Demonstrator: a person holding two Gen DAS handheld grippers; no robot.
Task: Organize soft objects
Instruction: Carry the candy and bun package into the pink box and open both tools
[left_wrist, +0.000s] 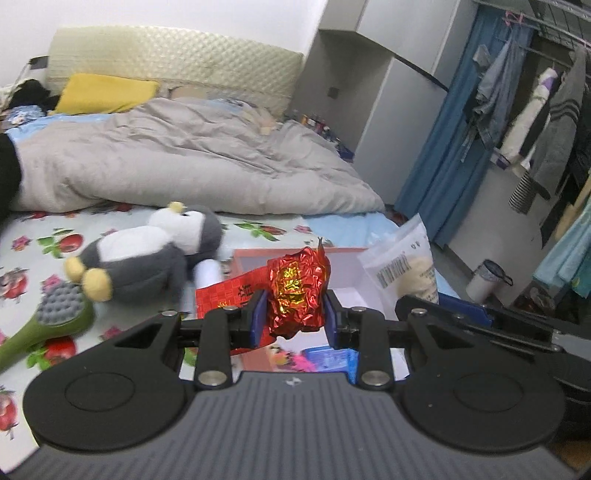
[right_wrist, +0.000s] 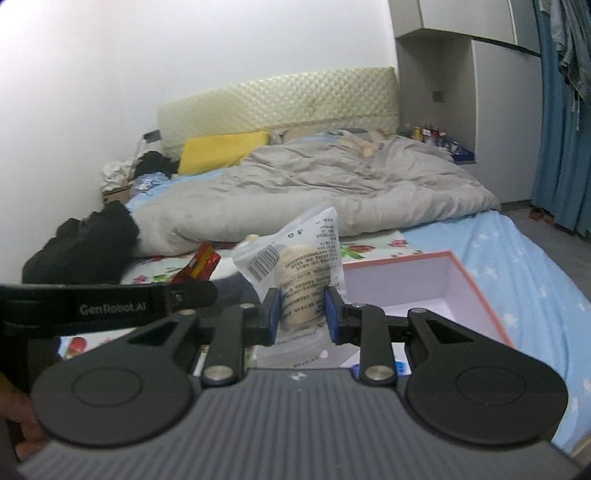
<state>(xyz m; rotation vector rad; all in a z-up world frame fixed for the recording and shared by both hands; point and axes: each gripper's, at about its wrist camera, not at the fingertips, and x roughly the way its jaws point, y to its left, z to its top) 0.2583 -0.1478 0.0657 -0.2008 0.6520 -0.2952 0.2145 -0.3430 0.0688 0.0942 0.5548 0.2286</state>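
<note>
Above the bed (left_wrist: 258, 225), my left gripper (left_wrist: 295, 317) has its jaws clamped on a crumpled red foil packet (left_wrist: 297, 291). My right gripper (right_wrist: 301, 314) grips a clear snack bag (right_wrist: 303, 273), jaws narrow. Pink-rimmed open box (right_wrist: 476, 280) sits just beyond on the sheet. Plush penguin (left_wrist: 147, 254) lies far left, green brush (left_wrist: 51, 321) beside it.

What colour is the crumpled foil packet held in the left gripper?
Red with gold print, clearest in the left wrist view.
</note>
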